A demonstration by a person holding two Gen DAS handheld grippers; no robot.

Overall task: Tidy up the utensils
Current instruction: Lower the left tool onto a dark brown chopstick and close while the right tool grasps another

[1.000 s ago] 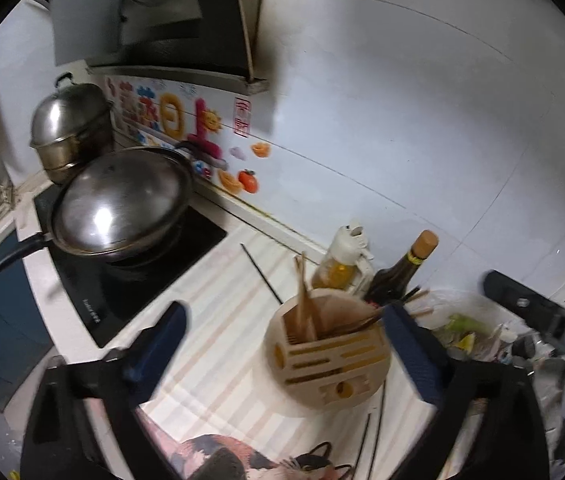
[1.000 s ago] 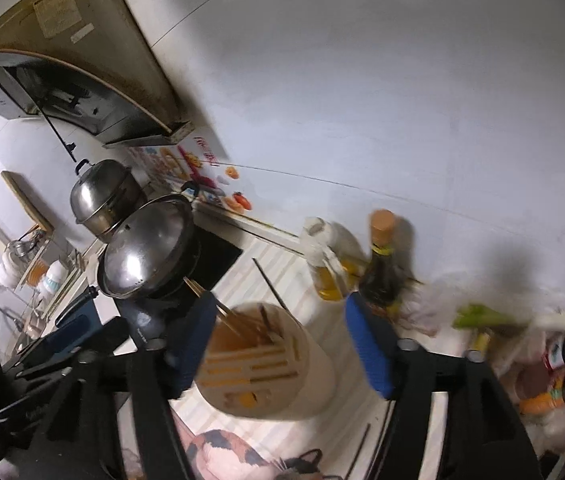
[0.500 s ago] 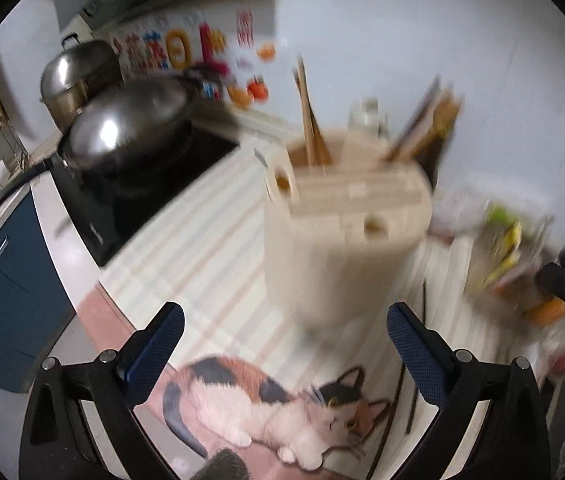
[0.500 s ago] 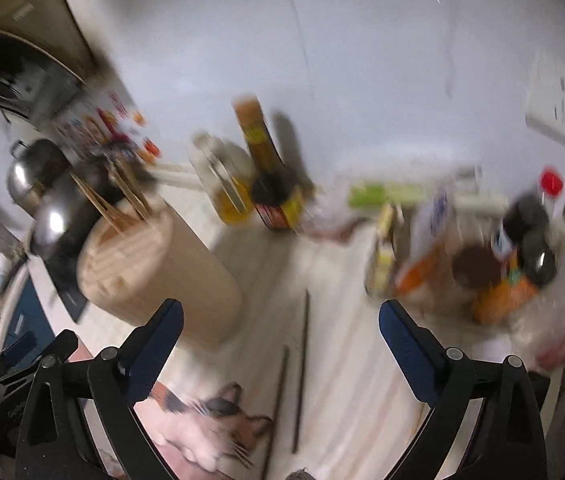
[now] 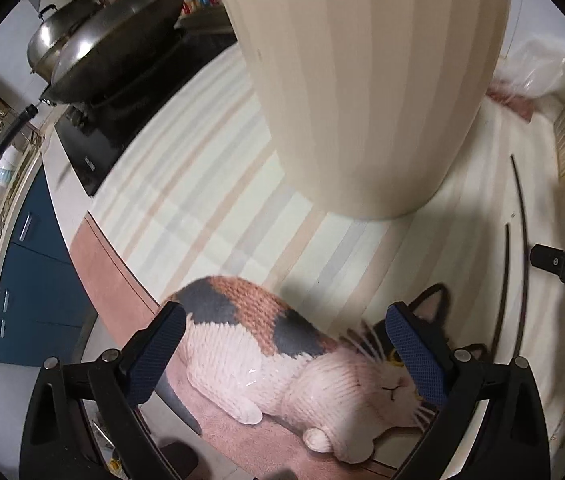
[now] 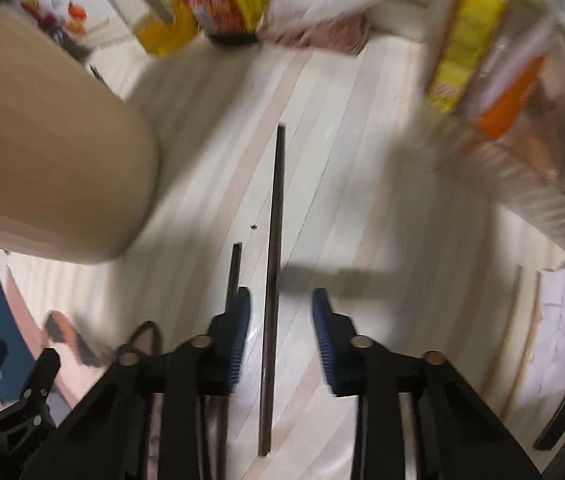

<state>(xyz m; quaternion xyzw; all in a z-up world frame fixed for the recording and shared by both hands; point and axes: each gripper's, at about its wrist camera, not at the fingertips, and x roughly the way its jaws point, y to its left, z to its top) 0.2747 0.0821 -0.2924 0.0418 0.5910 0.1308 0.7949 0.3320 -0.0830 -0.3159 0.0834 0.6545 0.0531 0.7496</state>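
closing right hand-held gripper (image 6: 280,312) straddling chopstick (image 6: 276,240)

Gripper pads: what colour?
Dark blue, fine textured mesh, on black fingers. Clearest in the left wrist view, on the left gripper pads.

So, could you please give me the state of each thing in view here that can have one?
Left gripper: open, empty, above the cat mat.
Right gripper: jaws closing, long chopstick between them, pads not yet on it.
Short chopstick: flat on the counter, outside the jaws.
Utensil holder: upright.
Wok: on the cooktop, uncovered.
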